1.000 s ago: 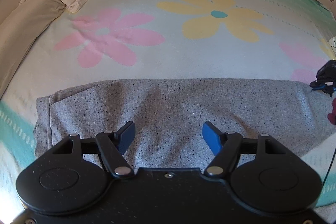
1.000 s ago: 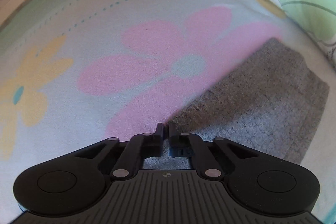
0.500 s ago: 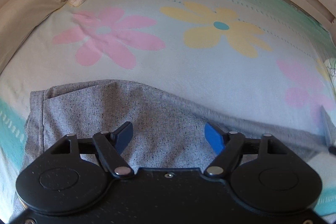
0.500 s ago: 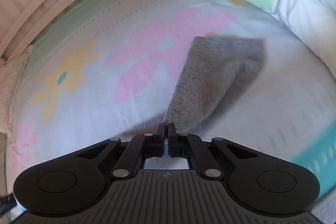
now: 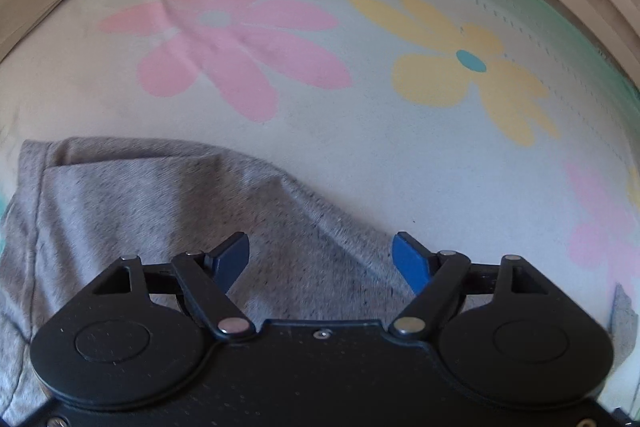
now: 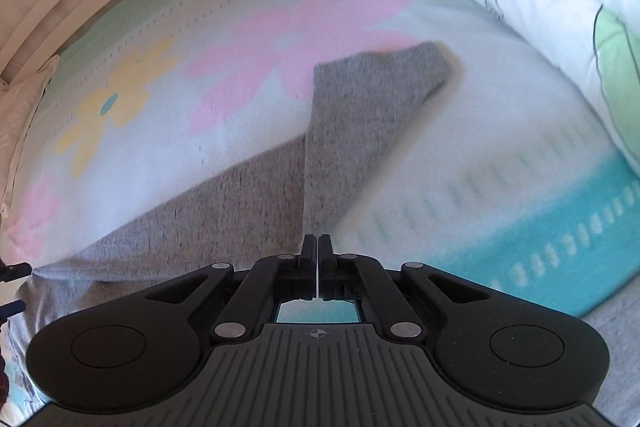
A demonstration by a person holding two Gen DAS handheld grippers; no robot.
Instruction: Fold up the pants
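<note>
while the right gripper [image 6: 317, 247] pinches a lifted fold of the grey knit pants [image 6: 360, 115] at twelve o'clock, the left gripper [image 5: 320, 259], jaws opening, hovers empty above them on the flowered bedsheet [image 5: 400, 155].

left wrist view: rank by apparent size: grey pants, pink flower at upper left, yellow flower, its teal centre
1. grey pants, though nearest the camera and partly hidden by the gripper
2. pink flower and yellow flower: too close to rank
3. teal centre, clearly smallest
</note>
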